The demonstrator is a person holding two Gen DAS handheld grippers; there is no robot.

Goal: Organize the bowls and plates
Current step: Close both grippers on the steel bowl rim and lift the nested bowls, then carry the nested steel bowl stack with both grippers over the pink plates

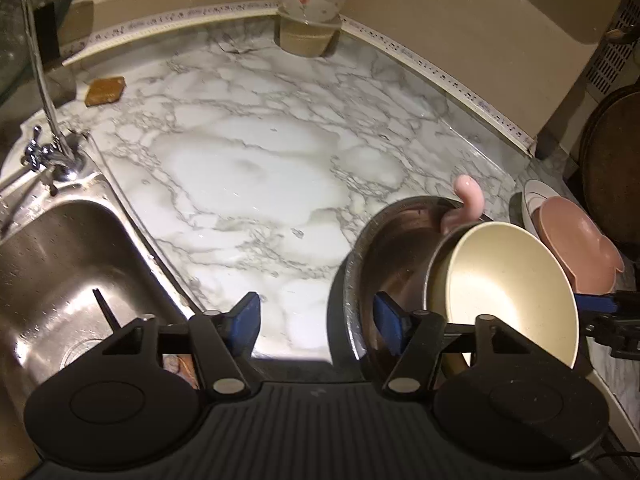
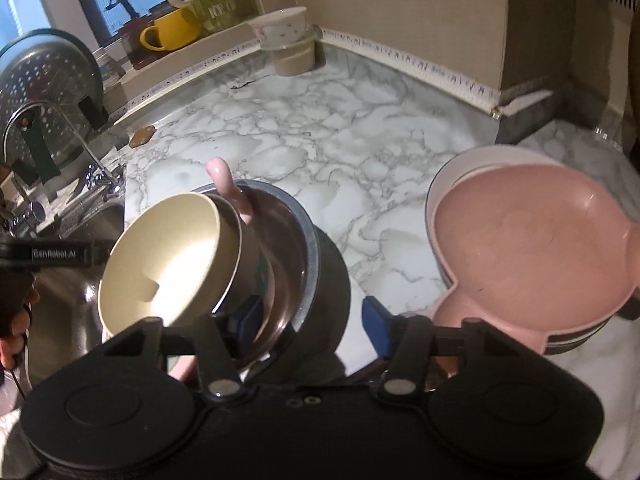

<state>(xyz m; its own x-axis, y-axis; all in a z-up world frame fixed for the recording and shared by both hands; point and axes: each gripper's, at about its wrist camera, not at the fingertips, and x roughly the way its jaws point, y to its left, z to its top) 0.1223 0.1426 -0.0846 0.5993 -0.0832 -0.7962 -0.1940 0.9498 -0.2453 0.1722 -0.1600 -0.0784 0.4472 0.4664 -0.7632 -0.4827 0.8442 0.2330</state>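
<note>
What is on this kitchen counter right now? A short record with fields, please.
surface: white marble-pattern countertop
left: stainless steel sink
centre: round stainless steel bowl holding a tilted round cream bowl and a pink utensil handle
right: shallow pink dish with lobed handles, atop stacked plates
back corner: floral white cup on a lidded beige container
left tongs: open, straddling the steel bowl's rim
right tongs: open, straddling the same rim

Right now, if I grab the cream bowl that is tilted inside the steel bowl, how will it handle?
The cream bowl looks rigid and probably light. It leans on the round steel bowl, so it may slide or rock when nudged. Its smooth glossy surface may slip in the pads.
</note>
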